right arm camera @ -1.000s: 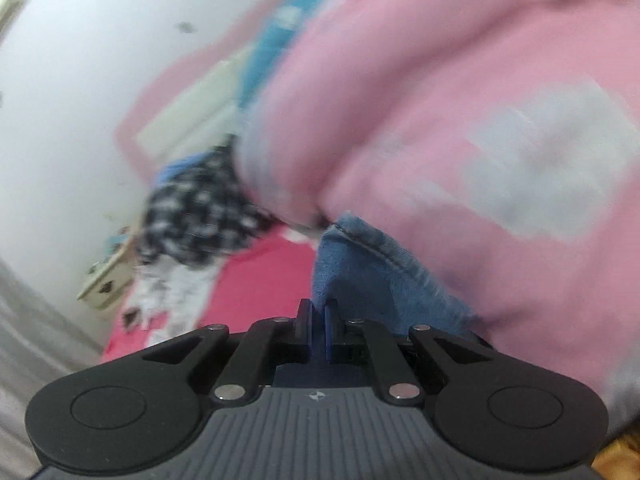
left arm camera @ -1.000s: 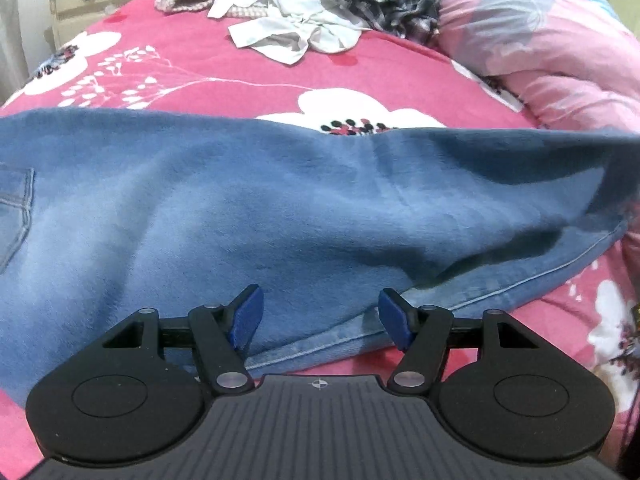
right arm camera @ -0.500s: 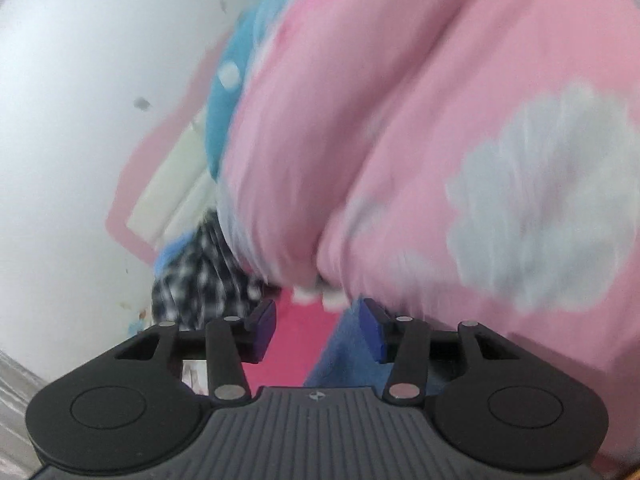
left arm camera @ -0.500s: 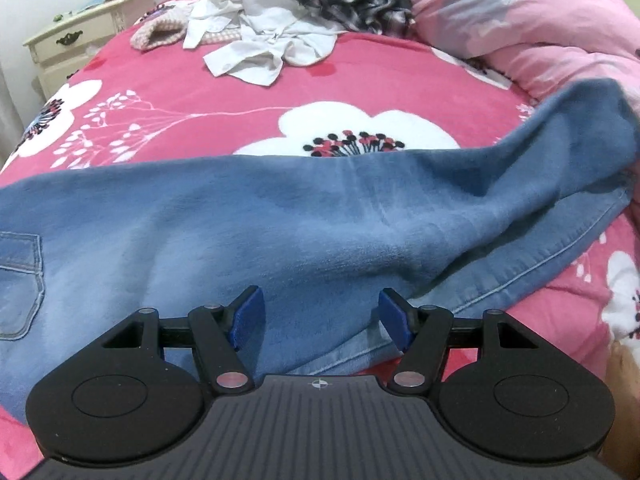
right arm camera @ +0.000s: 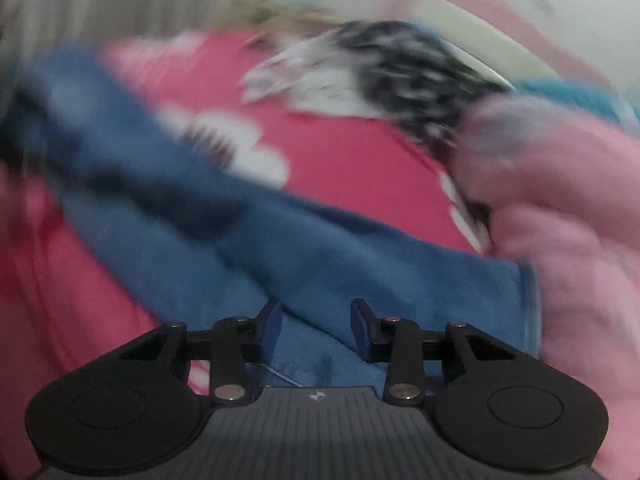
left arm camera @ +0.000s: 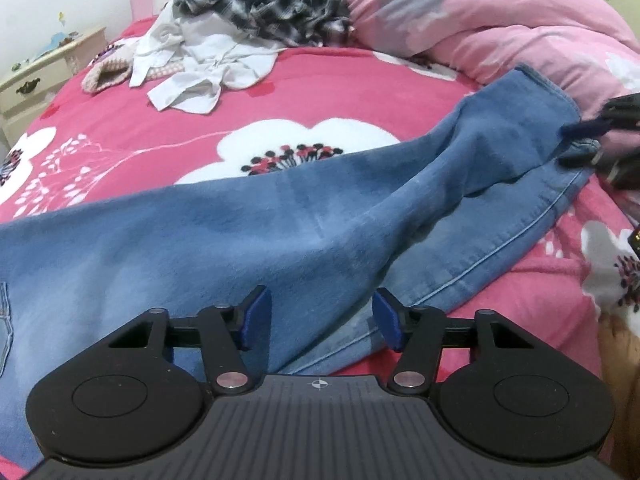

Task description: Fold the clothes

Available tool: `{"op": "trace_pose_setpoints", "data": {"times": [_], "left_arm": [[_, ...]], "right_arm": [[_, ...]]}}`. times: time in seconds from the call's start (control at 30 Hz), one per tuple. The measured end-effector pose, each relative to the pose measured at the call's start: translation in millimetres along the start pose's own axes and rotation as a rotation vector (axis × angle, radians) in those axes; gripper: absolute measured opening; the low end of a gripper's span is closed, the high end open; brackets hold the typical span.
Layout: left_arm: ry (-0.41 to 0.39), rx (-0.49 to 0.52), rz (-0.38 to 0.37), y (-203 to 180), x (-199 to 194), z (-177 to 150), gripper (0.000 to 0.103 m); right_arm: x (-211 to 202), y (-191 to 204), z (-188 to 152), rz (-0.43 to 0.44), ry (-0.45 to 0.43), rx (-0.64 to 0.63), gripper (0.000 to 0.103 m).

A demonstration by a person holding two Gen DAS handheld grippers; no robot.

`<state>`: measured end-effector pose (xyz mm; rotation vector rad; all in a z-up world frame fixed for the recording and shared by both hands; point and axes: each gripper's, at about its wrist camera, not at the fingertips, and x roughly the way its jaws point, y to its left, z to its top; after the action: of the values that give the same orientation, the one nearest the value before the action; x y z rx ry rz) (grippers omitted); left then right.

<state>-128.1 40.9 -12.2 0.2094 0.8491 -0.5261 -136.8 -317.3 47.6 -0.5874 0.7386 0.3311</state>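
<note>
Blue jeans point(left arm camera: 280, 232) lie across the red flowered bedspread point(left arm camera: 120, 128), one leg folded over the other, hems at the right. My left gripper point(left arm camera: 320, 318) is open and empty just above the near edge of the jeans. My right gripper point(right arm camera: 316, 326) is open and empty over the hem end of the jeans point(right arm camera: 320, 264); that view is blurred. The right gripper also shows at the right edge of the left wrist view point(left arm camera: 580, 144), beside the leg hem.
A pile of clothes lies at the head of the bed: a white shirt point(left arm camera: 200, 68), a black-and-white plaid garment point(left arm camera: 272, 0), a knit item point(left arm camera: 102, 76). A pink duvet point(left arm camera: 500, 28) is bunched at the right. A cream nightstand point(left arm camera: 36, 80) stands at the left.
My right gripper opened and let go of the jeans leg, which dropped onto the other leg. The right view swung round towards the bed. My left gripper pulled back a little.
</note>
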Motion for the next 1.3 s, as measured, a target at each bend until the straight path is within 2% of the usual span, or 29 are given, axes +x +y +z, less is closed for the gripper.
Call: {"op": "trace_pose_setpoints", "data": {"times": [0.07, 0.3, 0.33, 0.37, 0.43, 0.47, 0.67, 0.87, 0.97, 1.1, 1.2, 1.3], "left_arm": [[-0.003, 0.005, 0.004, 0.0, -1.9, -1.0, 0.048], [0.030, 0.052, -0.002, -2.5, 0.2, -7.4, 0.045], [0.035, 0.056, -0.003, -2.5, 2.2, -8.0, 0.045], [0.040, 0.057, -0.004, -2.2, 4.1, -8.5, 0.045], [0.048, 0.057, -0.008, -1.3, 6.4, -9.4, 0.045], [0.053, 0.055, -0.010, -0.8, 7.3, -9.9, 0.045], [0.085, 0.110, -0.016, -2.4, 3.2, -14.7, 0.049], [0.060, 0.212, 0.022, -13.0, 0.7, -21.0, 0.049], [0.037, 0.257, 0.044, -18.5, 0.9, -24.6, 0.041], [0.023, 0.288, 0.022, -23.3, -2.0, -25.8, 0.008], [0.017, 0.322, 0.006, -26.0, -8.5, -25.2, 0.000], [0.034, 0.347, -0.015, -25.9, -12.8, -24.0, 0.000]], "right_arm": [[20.2, 14.7, -1.5, -0.010, 0.025, -0.133, 0.038], [51.6, 45.1, -7.0, 0.000, 0.033, -0.413, 0.038], [54.3, 46.3, -6.7, 0.001, 0.029, -0.433, 0.033], [56.0, 45.6, -6.0, 0.003, 0.028, -0.437, 0.020], [53.4, 41.7, -2.0, -0.001, 0.018, -0.430, 0.009], [50.7, 39.1, 0.8, -0.002, 0.008, -0.423, 0.007], [-7.6, 19.5, 17.9, 0.025, -0.018, -0.377, 0.004], [-23.4, 18.9, 18.6, 0.095, 0.037, -0.360, 0.004], [-16.1, 22.8, 10.2, 0.136, 0.082, -0.360, 0.004], [-16.1, 25.9, 5.8, 0.166, 0.107, -0.359, 0.004], [-34.3, 16.9, 15.5, 0.158, 0.070, -0.333, 0.004], [-52.5, -2.8, 27.6, 0.180, 0.039, -0.257, 0.004]]}}
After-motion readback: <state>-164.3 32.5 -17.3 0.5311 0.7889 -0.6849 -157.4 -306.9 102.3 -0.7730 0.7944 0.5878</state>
